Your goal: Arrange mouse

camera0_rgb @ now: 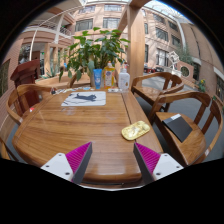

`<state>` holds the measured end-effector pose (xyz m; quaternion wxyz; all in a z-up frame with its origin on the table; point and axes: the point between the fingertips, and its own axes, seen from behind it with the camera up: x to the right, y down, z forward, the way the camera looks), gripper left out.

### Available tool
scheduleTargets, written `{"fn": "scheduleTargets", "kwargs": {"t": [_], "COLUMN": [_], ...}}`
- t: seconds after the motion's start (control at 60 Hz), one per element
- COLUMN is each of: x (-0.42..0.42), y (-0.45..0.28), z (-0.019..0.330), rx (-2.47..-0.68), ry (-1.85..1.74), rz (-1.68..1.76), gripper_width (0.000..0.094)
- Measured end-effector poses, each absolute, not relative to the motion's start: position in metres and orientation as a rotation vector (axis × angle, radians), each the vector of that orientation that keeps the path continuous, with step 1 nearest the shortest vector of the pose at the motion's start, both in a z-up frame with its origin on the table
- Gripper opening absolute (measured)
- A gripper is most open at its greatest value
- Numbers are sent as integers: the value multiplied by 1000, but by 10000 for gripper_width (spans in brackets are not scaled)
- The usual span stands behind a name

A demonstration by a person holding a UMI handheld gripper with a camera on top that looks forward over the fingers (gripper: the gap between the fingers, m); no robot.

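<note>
mouse (136, 130): yellowish and low, it lies on the wooden tabletop near the edge by the dark chair seat, ahead of my fingers and off toward the right-hand one. nothing touches it. i take this to be the task's thing, though i can't make out buttons or a cable.
table (70, 125): round, wooden, the biggest thing before me. i'm looking across it from above its near rim.
chairs: wooden ones stand round the table; one (180, 122) just beside the mouse has a dark seat.
plant (96, 50): leafy and green, standing at the far side of the table, well apart from the mouse.
papers (84, 98): a pale sheet or mat with something dark on it, lying in front of the plant.
bottles (123, 78): a few small containers next to the plant; i can't tell what they are.
gripper (112, 160): jaws stand wide apart with nothing between them, pink pads facing inward, hovering over the near side of the table.
step in hand: i judge this as the approach; the mouse is not yet reached.
next move: i'd need to go forward and rightward, lower toward the tabletop, and bring the mouse between the fingers before closing. its low, rounded body looks apt to slip, so a level, centred pinch seems wise.
</note>
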<state>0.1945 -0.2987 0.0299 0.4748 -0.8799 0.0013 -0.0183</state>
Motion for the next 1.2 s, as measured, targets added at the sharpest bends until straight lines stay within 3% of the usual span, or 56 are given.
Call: {"fn": "scheduleTargets", "kwargs": {"t": [0.3,0.7,0.967,1.033,1.2], "x": [262,255,241,239,238], "y": [-231,-167,-156,-157,-156], "z": [3,-8,-12,-13,-13], "rx": [-2165,-2172,-2195,-2197,-2197], "ry": [135,130,-4,-34,-51], "rz": [-108,-69,-94,-86,-92], "gripper_width": [855,838,600,476,401]}}
